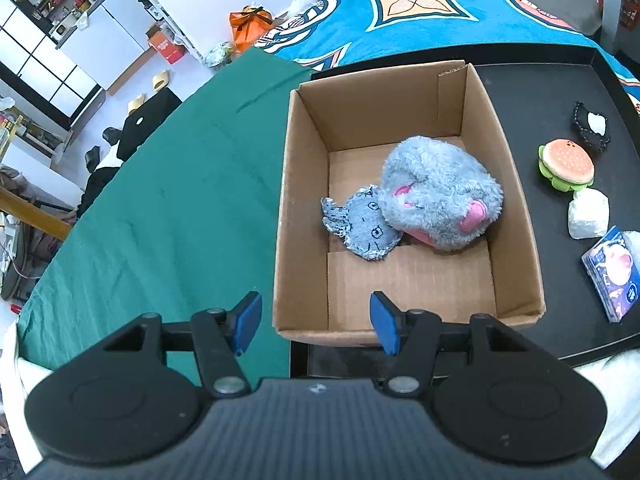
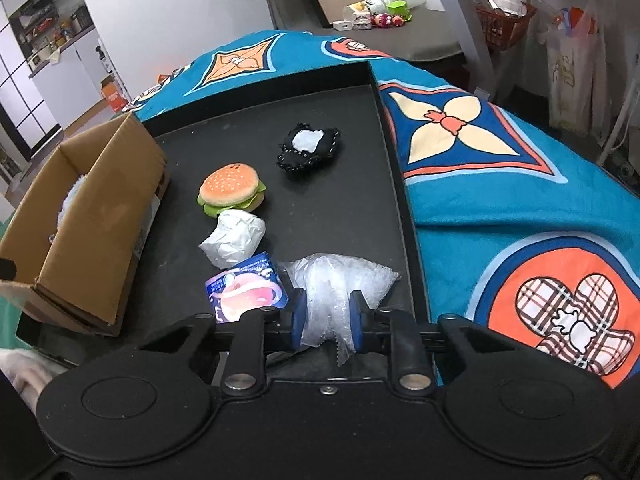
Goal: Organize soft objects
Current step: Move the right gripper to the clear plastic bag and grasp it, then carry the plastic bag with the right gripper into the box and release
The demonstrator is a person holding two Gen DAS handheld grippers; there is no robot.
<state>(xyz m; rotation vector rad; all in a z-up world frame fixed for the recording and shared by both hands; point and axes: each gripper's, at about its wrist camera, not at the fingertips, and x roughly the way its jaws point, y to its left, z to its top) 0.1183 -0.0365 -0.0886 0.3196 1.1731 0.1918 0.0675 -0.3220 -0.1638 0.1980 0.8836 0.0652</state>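
The clear plastic bag (image 2: 340, 292) lies at the near end of the black tray (image 2: 394, 184), and its near part sits squeezed between the blue pads of the right gripper (image 2: 327, 318), which press on it from both sides with only a narrow gap between them. Just left of the bag rests a blue tissue packet (image 2: 246, 290), with a white crumpled wad (image 2: 234, 238), a plush hamburger (image 2: 232, 194) and a black pouch (image 2: 308, 150) further along the tray. The left gripper (image 1: 316, 322) hovers above the near wall of the cardboard box (image 1: 304, 184), its jaws standing about half open with nothing between them. Inside the box lie a fluffy grey plush (image 1: 440, 194) and, touching it, a small denim piece (image 1: 366, 228).
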